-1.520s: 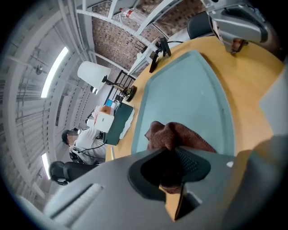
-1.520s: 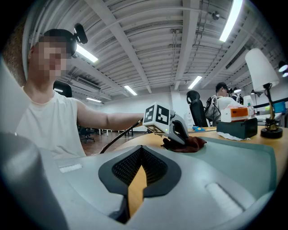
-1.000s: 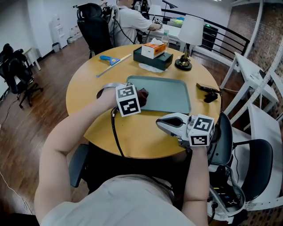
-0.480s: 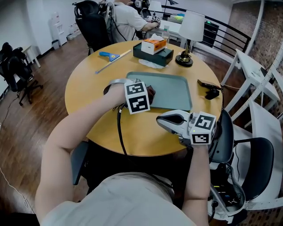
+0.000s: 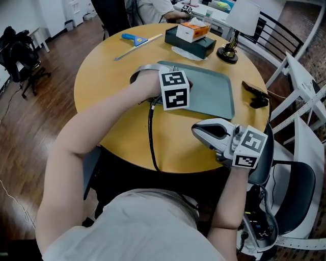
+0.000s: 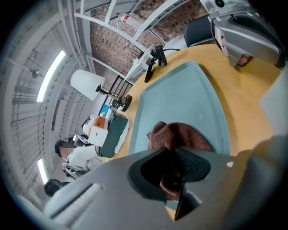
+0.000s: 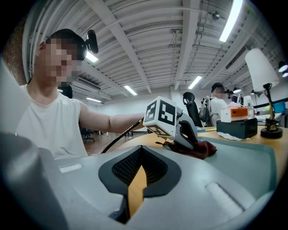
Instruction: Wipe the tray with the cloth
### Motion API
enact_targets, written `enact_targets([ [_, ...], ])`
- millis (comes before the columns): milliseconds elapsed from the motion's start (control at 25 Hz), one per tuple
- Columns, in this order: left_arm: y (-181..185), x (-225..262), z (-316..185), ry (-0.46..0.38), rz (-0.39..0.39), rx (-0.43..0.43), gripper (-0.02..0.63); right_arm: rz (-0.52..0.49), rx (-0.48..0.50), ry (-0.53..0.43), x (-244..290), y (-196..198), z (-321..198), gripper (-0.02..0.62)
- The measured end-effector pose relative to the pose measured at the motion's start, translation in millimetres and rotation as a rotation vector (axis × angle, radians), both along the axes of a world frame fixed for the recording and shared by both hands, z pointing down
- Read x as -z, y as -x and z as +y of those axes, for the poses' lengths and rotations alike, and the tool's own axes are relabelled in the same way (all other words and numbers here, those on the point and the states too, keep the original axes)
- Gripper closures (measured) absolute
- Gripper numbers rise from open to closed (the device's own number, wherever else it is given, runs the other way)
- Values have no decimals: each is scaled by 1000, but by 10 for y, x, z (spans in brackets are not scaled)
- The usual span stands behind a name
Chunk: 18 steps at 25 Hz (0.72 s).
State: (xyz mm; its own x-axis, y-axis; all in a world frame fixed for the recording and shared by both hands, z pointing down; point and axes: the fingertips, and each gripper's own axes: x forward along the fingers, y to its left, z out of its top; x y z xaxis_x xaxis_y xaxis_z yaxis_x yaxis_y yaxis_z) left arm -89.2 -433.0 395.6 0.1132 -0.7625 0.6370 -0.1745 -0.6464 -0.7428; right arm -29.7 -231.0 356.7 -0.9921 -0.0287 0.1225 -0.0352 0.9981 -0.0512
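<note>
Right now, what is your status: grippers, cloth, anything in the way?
Left gripper shut on cloth, cloth on tray. Right gripper shut, empty, beside tray. Nothing else on tray.

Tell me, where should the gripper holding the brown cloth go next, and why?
Probably slide the left gripper, with the cloth, forward across the tray. Its jaws are shut on the cloth, the cloth rests at one end of the tray, and most of the tray ahead lies bare.

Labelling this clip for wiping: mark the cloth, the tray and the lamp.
cloth (image 6: pixel 177 134), left gripper view, the bunched upper fold.
tray (image 5: pixel 211 96), head view, bare floor near its middle.
lamp (image 5: pixel 244 15), head view, the white shade.
</note>
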Motion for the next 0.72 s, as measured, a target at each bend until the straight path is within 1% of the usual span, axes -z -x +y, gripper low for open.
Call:
enact_targets([
  [80,10,9,-104,-21,-17,-1,543,1,0,0,2,1,2,594],
  [280,36,12,-411,-103,-101,-5,543,1,1,-1,3,6,-2,594],
  [440,43,11,-616,-171,-143,-6,543,2,2,-1,2,6,-1,594],
  [560,62,24,-751,-204,-156,6,543,1,1,-2,5,5,3,594],
  [720,44,12,-871,-210,-146,24,543,1,1,-3,3,0,4,594],
])
